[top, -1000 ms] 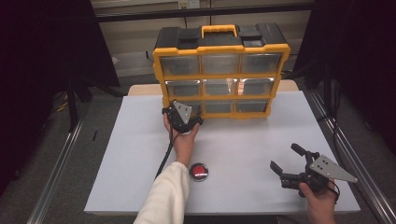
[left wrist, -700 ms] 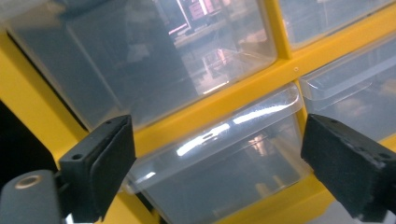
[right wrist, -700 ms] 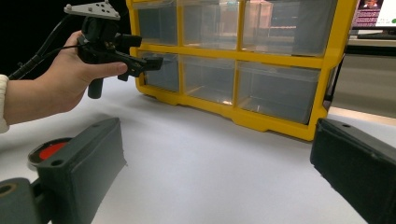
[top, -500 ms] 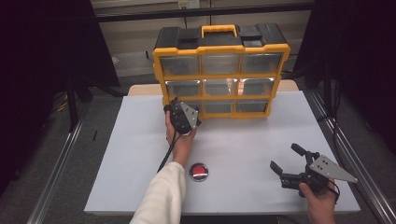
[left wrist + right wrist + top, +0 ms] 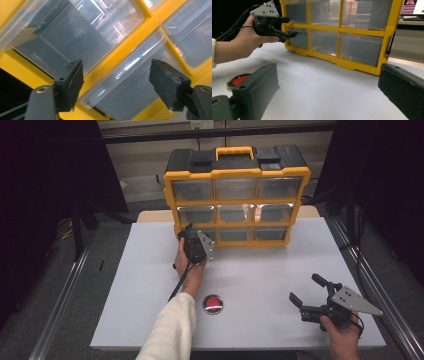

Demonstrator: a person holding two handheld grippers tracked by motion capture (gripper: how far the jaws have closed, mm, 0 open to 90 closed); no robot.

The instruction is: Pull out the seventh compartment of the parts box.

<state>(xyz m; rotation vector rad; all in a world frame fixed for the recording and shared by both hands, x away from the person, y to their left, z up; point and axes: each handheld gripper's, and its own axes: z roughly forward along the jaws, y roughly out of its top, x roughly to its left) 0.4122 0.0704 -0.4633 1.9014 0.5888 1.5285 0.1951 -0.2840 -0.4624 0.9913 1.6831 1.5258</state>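
Left gripper (image 5: 187,231) jaws closing at organizer (image 5: 235,195); red disc (image 5: 213,303) behind.

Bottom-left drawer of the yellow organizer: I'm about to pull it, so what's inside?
Through the clear front of the bottom-left drawer, nothing shows inside; it looks empty. Glare and the grey tint hide its back corners. The left gripper has its jaws around the drawer's lip, just closing.

We wear a cream knit sleeve (image 5: 167,332) on our left arm. Each hand carries black tongs: the left tongs (image 5: 189,231) and right tongs (image 5: 307,290) both bear a grey three-cornered plate with small holes. A black cable (image 5: 179,282) trails toward 6 o'clock. The jaws are blocky, with dark ridged pads and round screws.
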